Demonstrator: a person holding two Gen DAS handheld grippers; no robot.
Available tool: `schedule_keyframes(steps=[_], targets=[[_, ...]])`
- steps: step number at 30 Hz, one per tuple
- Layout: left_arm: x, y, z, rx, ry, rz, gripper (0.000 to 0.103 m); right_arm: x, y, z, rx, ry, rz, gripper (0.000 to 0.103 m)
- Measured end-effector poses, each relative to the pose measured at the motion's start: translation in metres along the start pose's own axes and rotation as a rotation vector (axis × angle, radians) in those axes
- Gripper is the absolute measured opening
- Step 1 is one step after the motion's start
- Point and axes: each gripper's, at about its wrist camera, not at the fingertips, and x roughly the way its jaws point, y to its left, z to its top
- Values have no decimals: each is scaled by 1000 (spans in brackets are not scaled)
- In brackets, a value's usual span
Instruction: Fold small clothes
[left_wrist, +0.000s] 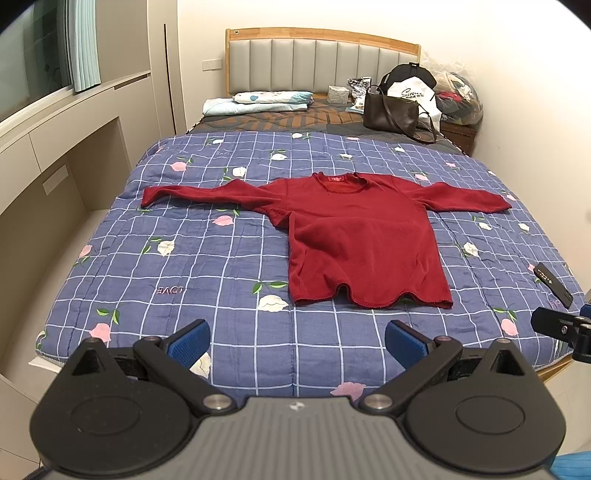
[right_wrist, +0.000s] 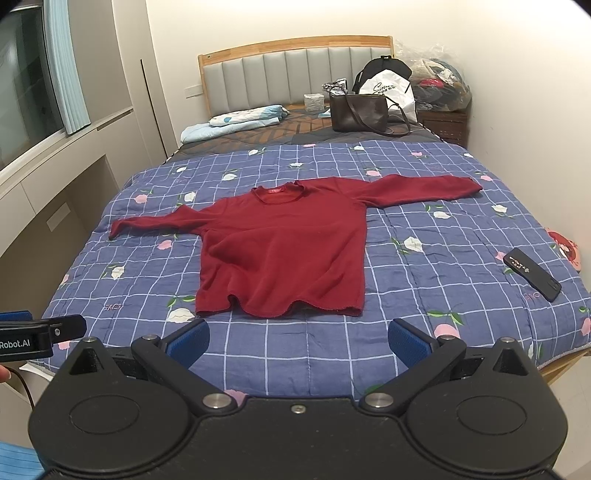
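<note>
A dark red long-sleeved sweater (left_wrist: 354, 236) (right_wrist: 284, 251) lies flat on the blue checked quilt (left_wrist: 207, 251) (right_wrist: 424, 306), both sleeves spread out sideways and the hem toward me. My left gripper (left_wrist: 297, 343) hovers open above the bed's near edge, short of the hem, with nothing between its blue pads (left_wrist: 190, 341). In the same way my right gripper (right_wrist: 297, 341) is open and empty just in front of the hem. Each gripper shows at the edge of the other's view.
A black remote (right_wrist: 532, 273) (left_wrist: 554, 284) lies on the quilt's right side. At the headboard end are a folded pale blanket (left_wrist: 258, 101), a dark shoulder bag (left_wrist: 393, 112) and other bags. A wall with a window ledge runs along the left.
</note>
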Motion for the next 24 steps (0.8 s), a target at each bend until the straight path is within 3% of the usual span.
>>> schedule_keyframes(steps=[24], targets=[[7, 0, -7, -2, 10, -1, 103, 1, 3, 3, 1, 3, 1, 103]])
